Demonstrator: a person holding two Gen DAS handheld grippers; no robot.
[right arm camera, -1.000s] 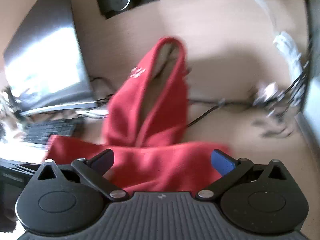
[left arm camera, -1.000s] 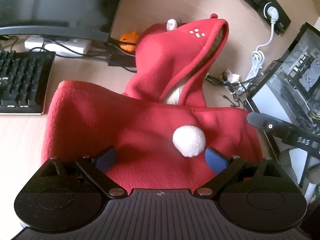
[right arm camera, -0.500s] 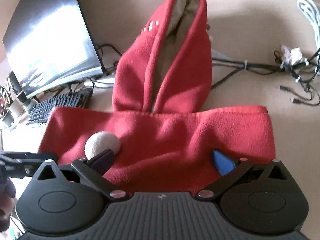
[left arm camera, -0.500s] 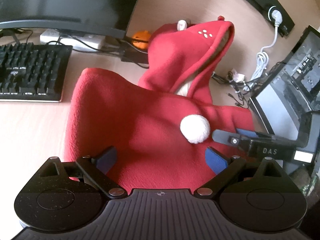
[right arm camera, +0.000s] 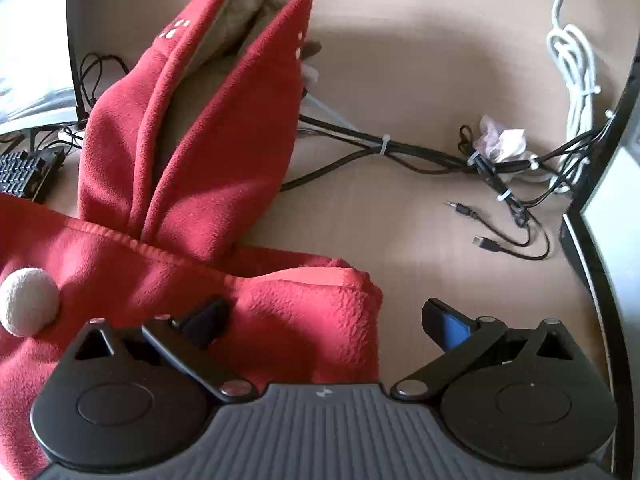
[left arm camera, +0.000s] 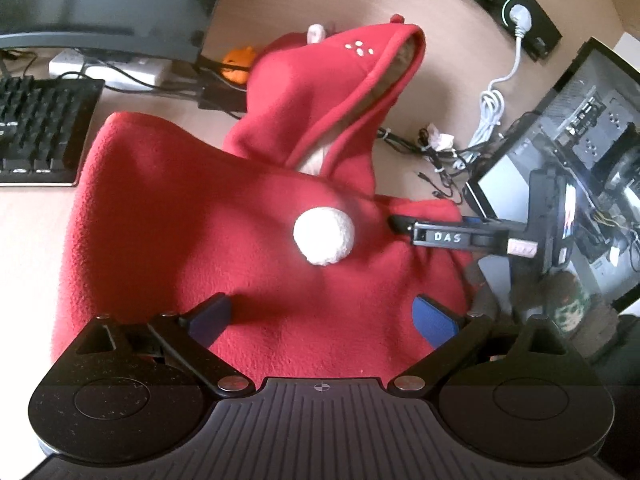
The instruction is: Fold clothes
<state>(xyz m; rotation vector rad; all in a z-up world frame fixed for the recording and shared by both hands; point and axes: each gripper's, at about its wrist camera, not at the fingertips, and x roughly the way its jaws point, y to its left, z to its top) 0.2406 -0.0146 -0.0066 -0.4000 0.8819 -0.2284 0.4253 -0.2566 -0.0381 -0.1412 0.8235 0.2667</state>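
**Red fleece laid out, folding barely begun**

Red fleece covers the middle of the desk (right arm camera: 420, 60): a small hooded garment (left arm camera: 192, 232) lies spread with its body towards both cameras and the hood (left arm camera: 332, 92) pointing away, its pale lining showing. A white pom-pom (left arm camera: 324, 241) sits on the body panel. At the right end the cloth looks doubled over on itself, a thick rolled edge (right arm camera: 360, 280), though from this angle I cannot tell whether that is a deliberate fold or just bunching. The hood is not yet turned in and the body is still one wide panel, so by my reading most of the folding remains.

The left gripper (left arm camera: 322, 318) hangs over the near edge of the body, fingers spread wide and holding nothing. The right gripper (right arm camera: 328, 320) is also wide apart, its left finger over the fleece and its right finger over bare desk, straddling the garment's right edge.

Compared with half a second ago, the right gripper has shifted rightwards: earlier both its fingers sat over cloth, and the garment's right edge lay flat rather than bunched. The left view has moved in closer, and the other tool now reaches further across the fleece beside the pom-pom.
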